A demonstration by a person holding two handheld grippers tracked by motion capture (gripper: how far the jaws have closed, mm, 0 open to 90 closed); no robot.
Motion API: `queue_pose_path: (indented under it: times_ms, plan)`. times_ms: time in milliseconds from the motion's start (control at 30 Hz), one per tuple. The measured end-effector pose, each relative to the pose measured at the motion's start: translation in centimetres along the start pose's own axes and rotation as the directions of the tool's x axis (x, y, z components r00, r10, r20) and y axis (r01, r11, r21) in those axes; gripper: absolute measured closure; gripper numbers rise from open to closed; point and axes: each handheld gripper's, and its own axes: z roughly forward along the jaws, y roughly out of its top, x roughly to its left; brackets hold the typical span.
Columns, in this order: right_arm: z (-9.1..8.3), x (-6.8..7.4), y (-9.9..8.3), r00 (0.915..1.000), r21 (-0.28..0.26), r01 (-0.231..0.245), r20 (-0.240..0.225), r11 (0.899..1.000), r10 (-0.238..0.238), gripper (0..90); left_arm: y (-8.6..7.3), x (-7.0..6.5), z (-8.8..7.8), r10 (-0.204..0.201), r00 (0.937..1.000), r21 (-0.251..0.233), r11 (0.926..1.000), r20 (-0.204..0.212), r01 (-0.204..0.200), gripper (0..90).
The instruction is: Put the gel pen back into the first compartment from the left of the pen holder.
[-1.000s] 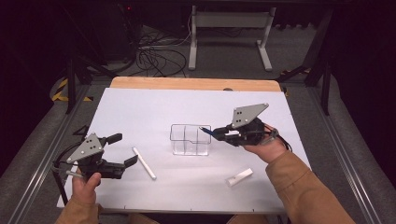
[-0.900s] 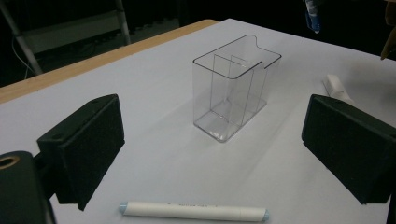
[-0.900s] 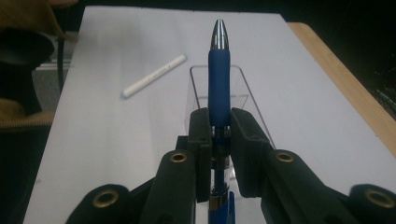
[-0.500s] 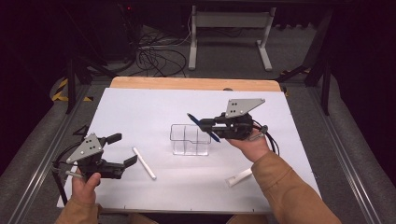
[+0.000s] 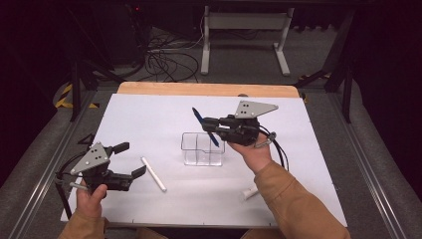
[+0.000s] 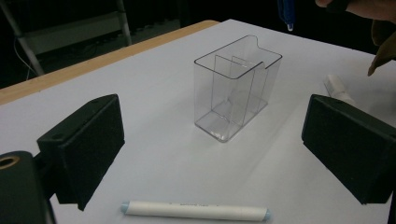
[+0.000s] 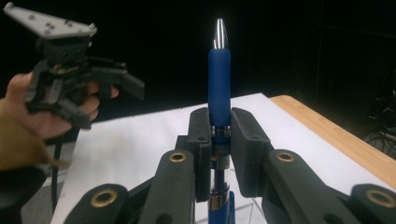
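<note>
Pen work is at the carrying step: my right tool is clamped on the blue pen with silver tip, held tilted in the air just above the clear plastic divided box on the white worktop. Next I judge I must make the pen upright and lower it into one compartment. My left tool rests wide apart, empty, near the white marker.

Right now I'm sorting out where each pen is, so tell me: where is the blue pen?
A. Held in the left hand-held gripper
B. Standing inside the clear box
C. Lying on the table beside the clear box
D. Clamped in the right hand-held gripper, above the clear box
D: the blue pen sits clamped between the jaws of the right hand-held gripper, raised over the clear box.
</note>
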Motion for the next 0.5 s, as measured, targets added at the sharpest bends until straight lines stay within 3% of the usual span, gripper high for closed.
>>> queue_pose_path:
  times_ms: [267, 500]
  plan:
    - [1.6, 0.0, -0.5, 0.9950, -0.028, -0.086, 0.050, 0.996, 0.087, 79.0, 0.0, 0.0, -0.1, -0.005, 1.0000, -0.003, 1.0000, 0.002, 0.005, 6.7]
    - [2.2, -0.1, -0.7, 0.9939, -0.028, -0.088, 0.064, 0.996, 0.089, 79.0, 0.0, 0.0, -0.1, -0.011, 0.9999, -0.006, 0.9999, 0.003, 0.011, 6.7]
